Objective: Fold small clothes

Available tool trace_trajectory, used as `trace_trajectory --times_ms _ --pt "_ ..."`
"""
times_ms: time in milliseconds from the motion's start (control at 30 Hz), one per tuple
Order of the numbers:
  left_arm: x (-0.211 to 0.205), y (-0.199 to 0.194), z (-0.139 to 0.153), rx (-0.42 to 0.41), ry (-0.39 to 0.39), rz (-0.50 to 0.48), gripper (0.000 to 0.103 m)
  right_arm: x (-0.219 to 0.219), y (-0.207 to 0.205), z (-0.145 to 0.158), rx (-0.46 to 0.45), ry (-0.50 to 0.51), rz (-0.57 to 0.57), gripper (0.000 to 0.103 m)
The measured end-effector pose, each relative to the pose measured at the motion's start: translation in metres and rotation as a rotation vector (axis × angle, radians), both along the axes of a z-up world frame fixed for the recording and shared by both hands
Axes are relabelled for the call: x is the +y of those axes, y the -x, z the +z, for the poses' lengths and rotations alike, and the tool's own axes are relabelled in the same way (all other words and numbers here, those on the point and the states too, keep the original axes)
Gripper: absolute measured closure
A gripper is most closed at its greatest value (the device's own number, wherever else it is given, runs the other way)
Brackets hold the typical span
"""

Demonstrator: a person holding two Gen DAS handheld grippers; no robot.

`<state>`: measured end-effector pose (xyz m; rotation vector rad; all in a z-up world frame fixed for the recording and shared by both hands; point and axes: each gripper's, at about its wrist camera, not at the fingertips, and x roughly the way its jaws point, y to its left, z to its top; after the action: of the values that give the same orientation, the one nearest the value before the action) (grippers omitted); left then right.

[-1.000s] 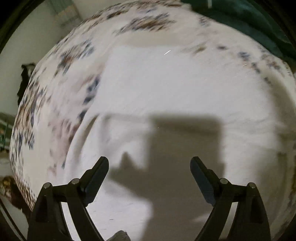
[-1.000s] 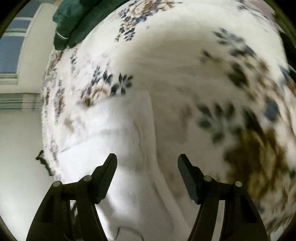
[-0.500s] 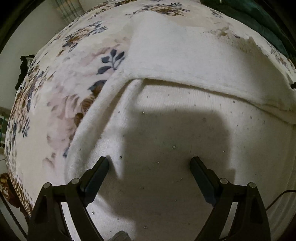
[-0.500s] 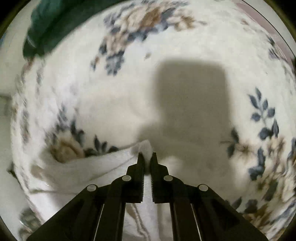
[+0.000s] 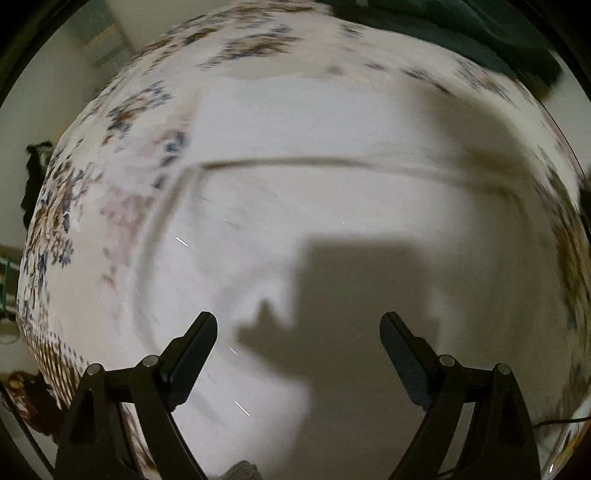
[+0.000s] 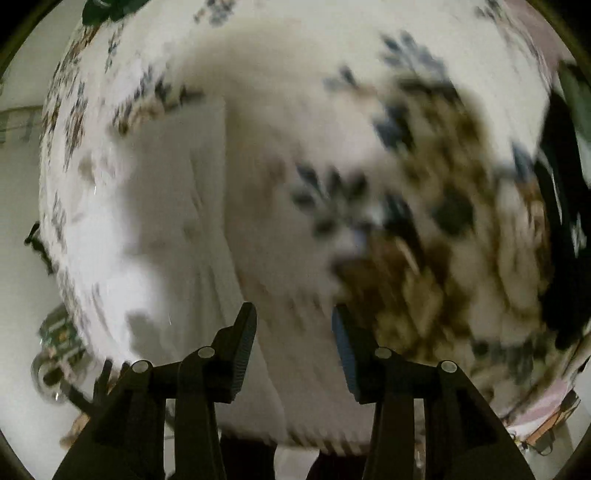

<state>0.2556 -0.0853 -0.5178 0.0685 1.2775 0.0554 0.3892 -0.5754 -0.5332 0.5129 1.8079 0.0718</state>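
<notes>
A white knitted garment point(image 5: 314, 206) lies flat on the floral bedspread point(image 5: 122, 122), with a fold line running across it. My left gripper point(image 5: 298, 332) hangs above it, wide open, with nothing between its fingers. In the right wrist view, much blurred, the same white garment point(image 6: 173, 206) lies to the left, its edge running down toward the jaws. My right gripper point(image 6: 294, 325) is above that edge and the bedspread point(image 6: 424, 229); its jaws are opening and hold nothing.
A dark green cloth point(image 5: 480, 33) lies at the far edge of the bed, seen too as a green cloth point(image 6: 103, 9) at the top left. A dark item point(image 6: 561, 221) lies at the right. The bed edge and pale floor point(image 6: 18, 295) are at the left.
The right gripper, shut on the garment's corner half a second ago, has let it go and pulled back. The left gripper stayed open and drew away, so more of the garment shows.
</notes>
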Motion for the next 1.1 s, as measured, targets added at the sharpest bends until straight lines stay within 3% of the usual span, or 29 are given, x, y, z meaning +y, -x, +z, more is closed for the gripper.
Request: trace_trajectory --times_ms 133,233,333,367,433,467,500,633,733,767,800,933,1100 --pt "-0.097 0.054 -0.006 0.081 0.019 -0.088 0.013 -0.037 0.036 -0.011 0.019 -0.027 0.030 0.058" --pt "-0.172 0.090 -0.027 0.160 0.038 -0.131 0.013 -0.067 0.048 -0.022 0.019 -0.052 0.040 0.058" --pt "-0.229 0.106 -0.057 0.202 0.006 -0.194 0.015 -0.084 0.048 -0.037 0.027 -0.062 0.028 0.058" --pt "-0.242 0.107 -0.068 0.215 -0.002 -0.209 0.021 -0.088 0.046 -0.044 0.033 -0.069 0.019 0.058" --pt "-0.251 0.105 -0.084 0.251 -0.016 -0.198 0.080 -0.085 0.038 -0.052 0.034 -0.080 0.024 0.058" --pt "-0.244 0.101 -0.083 0.246 -0.014 -0.166 0.087 -0.081 0.033 -0.055 0.029 -0.083 0.035 0.058" --pt "-0.231 0.097 -0.076 0.214 0.031 -0.121 0.099 -0.076 0.028 -0.055 0.016 -0.093 0.056 0.058" --pt "-0.144 0.072 -0.040 0.109 0.107 0.127 0.099 -0.050 0.013 -0.057 -0.013 -0.131 0.104 0.058" --pt "-0.068 0.060 -0.023 0.092 0.206 0.338 0.095 -0.031 0.011 -0.063 0.001 -0.155 0.116 0.058" --pt "-0.046 0.061 -0.018 0.089 0.220 0.406 0.091 -0.026 0.012 -0.067 0.011 -0.161 0.121 0.058" --pt "-0.028 0.065 -0.012 0.078 0.231 0.463 0.080 -0.022 0.013 -0.071 0.019 -0.164 0.125 0.058" --pt "0.008 0.096 0.004 0.014 0.324 0.622 0.047 -0.010 0.021 -0.081 0.039 -0.172 0.133 0.058" --pt "-0.005 0.139 -0.026 0.067 0.559 0.777 0.046 0.008 0.035 -0.086 0.066 -0.184 0.148 0.058"
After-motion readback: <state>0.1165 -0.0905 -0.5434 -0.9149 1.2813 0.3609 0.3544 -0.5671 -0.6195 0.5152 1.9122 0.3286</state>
